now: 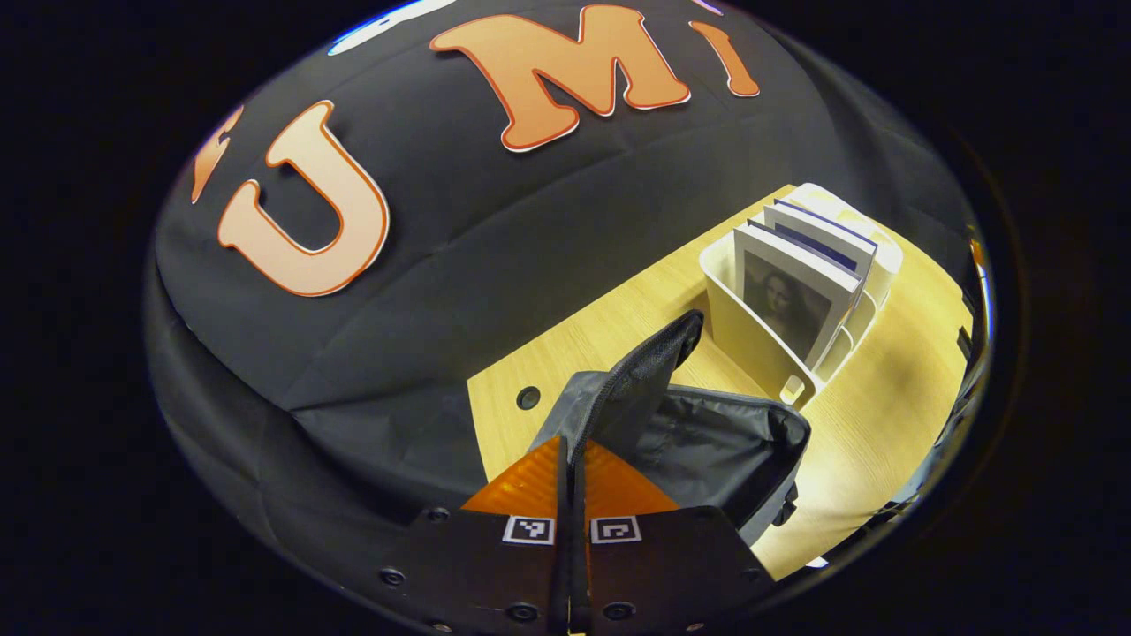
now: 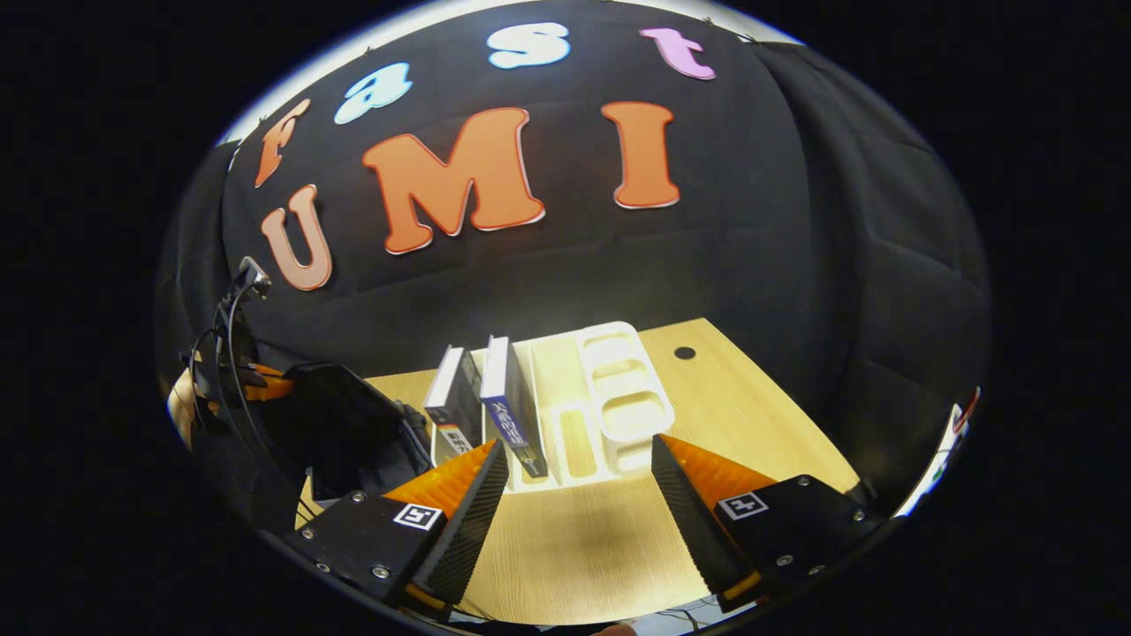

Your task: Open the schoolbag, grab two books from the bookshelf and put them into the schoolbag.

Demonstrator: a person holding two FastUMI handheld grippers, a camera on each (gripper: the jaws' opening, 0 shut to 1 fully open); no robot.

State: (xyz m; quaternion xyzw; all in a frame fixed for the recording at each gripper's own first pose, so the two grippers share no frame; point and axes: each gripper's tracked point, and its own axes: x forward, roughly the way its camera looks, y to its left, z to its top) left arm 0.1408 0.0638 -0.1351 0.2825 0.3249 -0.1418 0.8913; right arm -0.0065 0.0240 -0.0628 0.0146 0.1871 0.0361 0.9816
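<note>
left gripper (image 1: 572, 459): jaws pinched together on the edge of the schoolbag's flap (image 1: 649, 367), which stands up from between them, so it's got hold of the bag there.
right gripper (image 2: 579, 464): jaws wide apart, nothing between them, hanging just in front of the bookshelf.
schoolbag (image 1: 724, 442): dark grey, sitting on the bench (image 1: 884, 415) right next to the bookshelf, mouth open and the dark lining showing. In the right gripper view it's the dark lump (image 2: 353, 428) off to the left of the shelf.
bookshelf (image 2: 610, 397): white plastic desk organiser with upright slots plus a few small open compartments on one side. In the left gripper view it's (image 1: 760, 340) just past the bag.
books: two standing upright in the slots at the bag end of the shelf. One has a dark blue spine (image 2: 508, 402), the other (image 2: 452, 402) stands just left of it, nearer the bag. From the left gripper view the front one has a portrait picture on its cover (image 1: 789, 296).
bench: light wood top, with a small round dark hole (image 2: 684, 352) near the back.
</note>
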